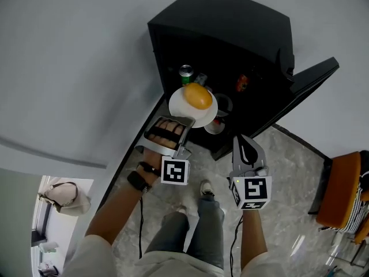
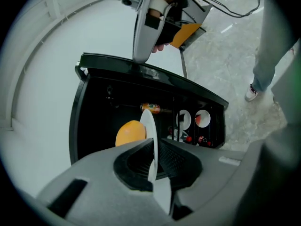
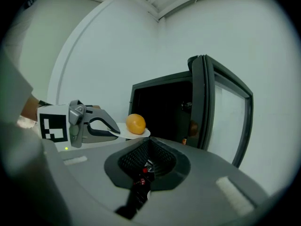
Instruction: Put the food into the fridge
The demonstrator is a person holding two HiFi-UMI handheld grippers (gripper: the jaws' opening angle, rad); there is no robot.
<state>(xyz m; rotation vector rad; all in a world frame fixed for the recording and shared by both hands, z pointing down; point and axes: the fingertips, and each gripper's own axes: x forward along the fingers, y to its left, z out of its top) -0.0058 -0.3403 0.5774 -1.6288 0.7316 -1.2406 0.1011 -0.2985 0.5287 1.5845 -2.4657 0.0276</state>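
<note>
White china is what the head view shows: a plate [image 1: 203, 118] is pinched at its near rim by the left tool [image 1: 185, 121], and an orange [image 1: 198, 96] lies loose on it. Both are held just in front of the open fridge [image 1: 230, 33], not yet inside. The right tool [image 1: 245, 148] is held beside it, well apart from the plate, with its jaws pressed together on nothing. In the left gripper view the plate [image 2: 148, 126] is seen edge-on, clamped between the jaws of the left tool [image 2: 154, 161]. The orange [image 2: 130, 132] sits to one side of it, and bowls [image 2: 202, 118] and a bottle [image 2: 151, 108] can be made out in the dark interior. In the right gripper view the right tool [image 3: 148, 163] is seen closed and empty, with the door [image 3: 221, 112] swung wide. The plate is judged stiff, slick and breakable, and it is carried by one edge only. The orange is judged firm and free to roll, so the plate is best kept level and set on a bare shelf, with the rim grip held until it rests there.
</note>
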